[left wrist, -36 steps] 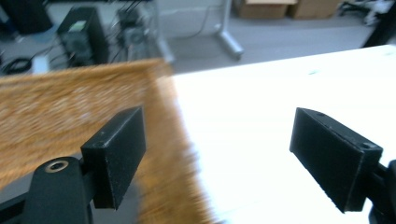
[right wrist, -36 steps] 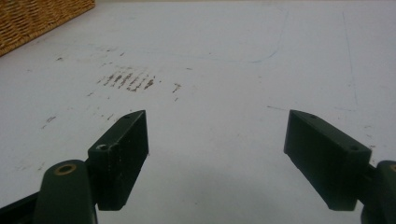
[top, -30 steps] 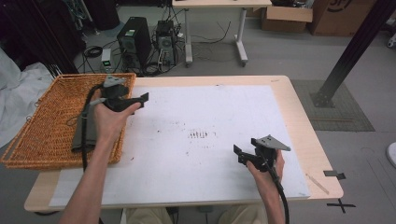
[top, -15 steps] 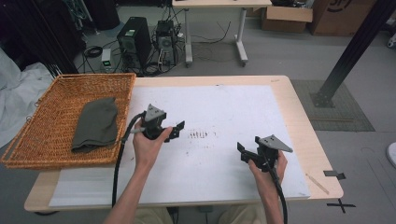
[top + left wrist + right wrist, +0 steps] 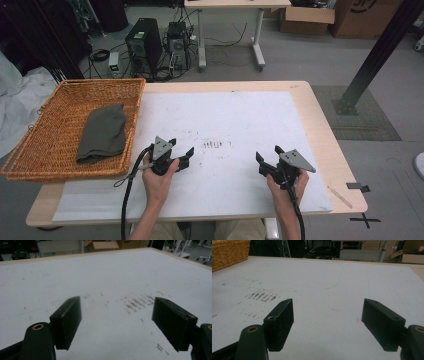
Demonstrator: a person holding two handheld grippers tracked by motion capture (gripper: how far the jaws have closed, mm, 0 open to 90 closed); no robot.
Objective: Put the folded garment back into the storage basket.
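The jaws of the left gripper (image 5: 181, 156) stand apart with nothing but bare white sheet between them, and they have just been closing a little; the left gripper view shows the same, two black blocks (image 5: 67, 321) wide of each other over a patch of brown scuff marks (image 5: 137, 302). The jaws of the right gripper (image 5: 270, 159) are likewise apart and empty, also just closing slightly, and in the right gripper view the black blocks (image 5: 280, 320) frame only the white surface. Both grippers sit low over the white-covered wooden tabletop (image 5: 240, 115), one on either side of the scuff marks (image 5: 214, 144), each held in a hand coming from the near edge, with a black cable (image 5: 127, 200) trailing from the left one. The thing in work, a folded olive-green cloth (image 5: 102, 132), lies inside the shallow woven wicker basket (image 5: 45, 155), which stands at the left end of the tabletop, left of the scuff marks and apart from both grippers; the cloth rests flat toward the basket's right half, untouched. Judging from this, the placing looks finished and both hands seem at rest. What could go wrong is small: the trailing cable of the left gripper runs close to the basket's near right corner, so a careless sweep of that hand leftward might snag the rim and drag the basket toward the tabletop's edge, which it already overhangs slightly, or disturb the folded cloth
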